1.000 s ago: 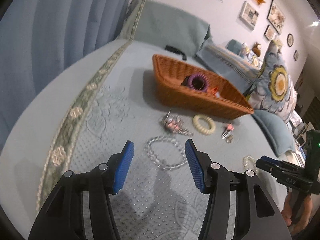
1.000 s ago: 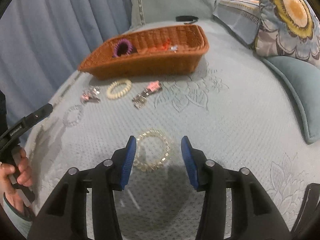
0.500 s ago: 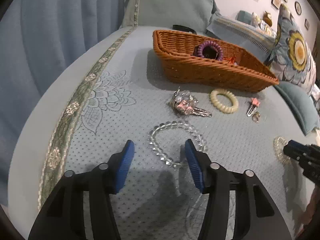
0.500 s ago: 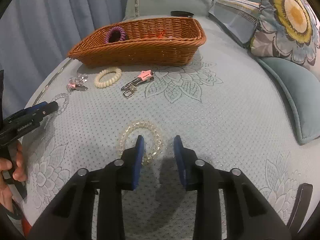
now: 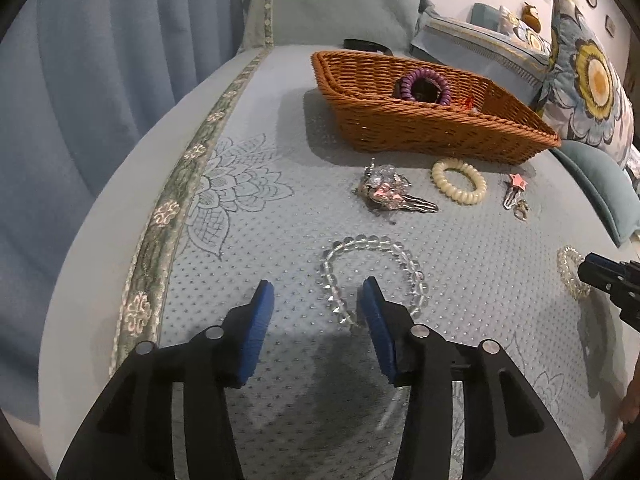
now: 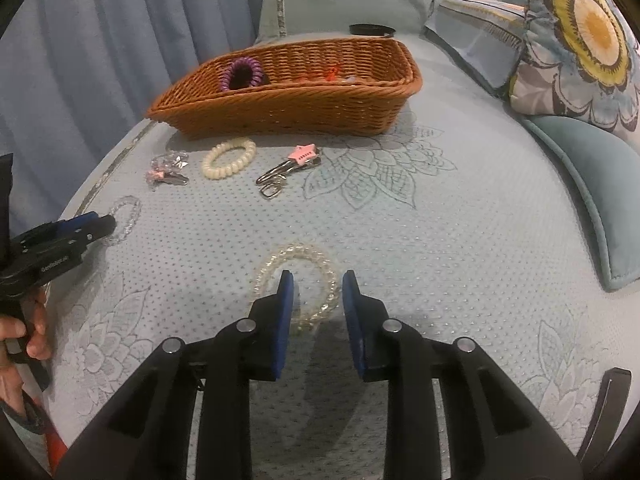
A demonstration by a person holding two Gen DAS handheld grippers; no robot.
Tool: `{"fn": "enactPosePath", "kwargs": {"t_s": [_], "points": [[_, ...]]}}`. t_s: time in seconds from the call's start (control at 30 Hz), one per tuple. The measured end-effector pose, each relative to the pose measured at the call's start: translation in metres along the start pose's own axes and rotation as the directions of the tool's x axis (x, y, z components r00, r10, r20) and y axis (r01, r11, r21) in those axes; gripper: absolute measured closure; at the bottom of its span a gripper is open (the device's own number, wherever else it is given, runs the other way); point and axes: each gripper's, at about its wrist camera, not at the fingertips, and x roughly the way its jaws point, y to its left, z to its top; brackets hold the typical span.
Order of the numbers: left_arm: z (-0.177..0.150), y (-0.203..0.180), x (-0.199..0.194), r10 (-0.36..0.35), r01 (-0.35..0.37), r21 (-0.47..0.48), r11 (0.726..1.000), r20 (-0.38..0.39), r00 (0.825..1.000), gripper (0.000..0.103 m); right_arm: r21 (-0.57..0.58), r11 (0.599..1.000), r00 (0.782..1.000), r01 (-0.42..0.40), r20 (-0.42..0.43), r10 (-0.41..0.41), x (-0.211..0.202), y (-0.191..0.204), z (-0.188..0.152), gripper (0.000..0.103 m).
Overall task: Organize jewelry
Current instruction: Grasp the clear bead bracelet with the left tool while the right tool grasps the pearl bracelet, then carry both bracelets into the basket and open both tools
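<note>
A clear bead bracelet (image 5: 372,240) lies flat on the blue bedspread. My left gripper (image 5: 318,284) is low over its near left arc; the jaws are closing, one finger inside the ring and one outside, and no pad touches the beads. A pale translucent coil bracelet (image 6: 296,250) lies under my right gripper (image 6: 318,276). Its right arc sits between the narrowed pads, with a gap still showing. The wicker basket (image 5: 400,128) stands beyond, holding a purple coil hair tie (image 5: 424,80) and a small red piece.
In front of the basket lie a silver and pink hair clip (image 5: 388,190), a cream coil bracelet (image 5: 458,186) and a star-topped clip (image 5: 516,184). Floral pillows (image 6: 584,32) and a teal cushion (image 6: 600,184) line the right side. A curtain (image 5: 100,80) hangs on the left.
The left wrist has rolled level and come closer over the bead bracelet, its jaws a little narrower. The right jaws have narrowed markedly and now straddle the coil bracelet's right arc.
</note>
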Motion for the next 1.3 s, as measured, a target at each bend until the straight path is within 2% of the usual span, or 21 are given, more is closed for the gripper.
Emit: {"fn": "enactPosePath", "kwargs": {"t_s": [0.23,0.3,0.37,0.4,0.43,0.47,0.57,0.77,0.9,1.07,1.3], "points": [[-0.002,-0.008,0.002,0.036,-0.036,0.003,0.999,0.018,0.999,0.058,-0.026,0.999,1.0,0.028,-0.009,-0.029,0.006,0.004,-0.002,0.08],[-0.002,-0.009,0.001,0.037,-0.037,0.003,0.999,0.022,0.999,0.061,-0.033,0.999,0.999,0.041,-0.003,-0.041,0.008,0.006,-0.003,0.081],[-0.002,-0.009,0.001,0.032,-0.032,0.003,0.999,0.025,0.999,0.069,-0.048,0.998,0.999,0.051,0.003,-0.051,0.008,0.008,-0.003,0.086],[-0.002,-0.01,0.001,0.036,-0.036,0.007,0.999,0.026,0.999,0.077,-0.053,0.998,0.999,0.042,0.005,-0.042,0.008,0.009,-0.003,0.093],[-0.002,-0.012,0.001,0.037,-0.037,0.013,0.999,0.029,0.999,0.089,-0.055,0.998,0.999,0.039,0.005,-0.039,0.008,0.009,-0.003,0.095],[-0.002,-0.013,0.0,0.04,-0.041,0.02,0.999,0.033,0.999,0.096,-0.057,0.998,0.999,0.041,0.008,-0.041,0.008,0.009,-0.003,0.095],[-0.002,-0.012,-0.001,0.028,-0.029,0.017,0.999,0.044,0.999,0.097,-0.064,0.998,0.999,0.029,0.015,-0.028,0.006,0.011,-0.003,0.095],[0.001,-0.011,-0.016,-0.066,0.067,-0.008,0.998,0.111,0.992,0.097,-0.076,0.997,0.999,-0.003,0.045,0.006,-0.003,0.017,-0.002,0.095],[0.003,-0.012,-0.026,-0.131,0.135,-0.017,0.991,0.158,0.979,0.097,-0.074,0.997,0.997,-0.012,0.07,0.018,-0.01,0.017,0.0,0.095],[0.005,-0.011,-0.035,-0.219,0.231,-0.036,0.972,0.207,0.954,0.097,-0.058,0.998,0.995,-0.028,0.098,0.034,-0.02,0.015,0.002,0.095],[0.004,-0.019,-0.049,-0.279,0.29,-0.002,0.957,0.262,0.924,0.097,-0.048,0.998,0.991,-0.034,0.127,0.04,-0.029,0.011,0.005,0.095]]}}
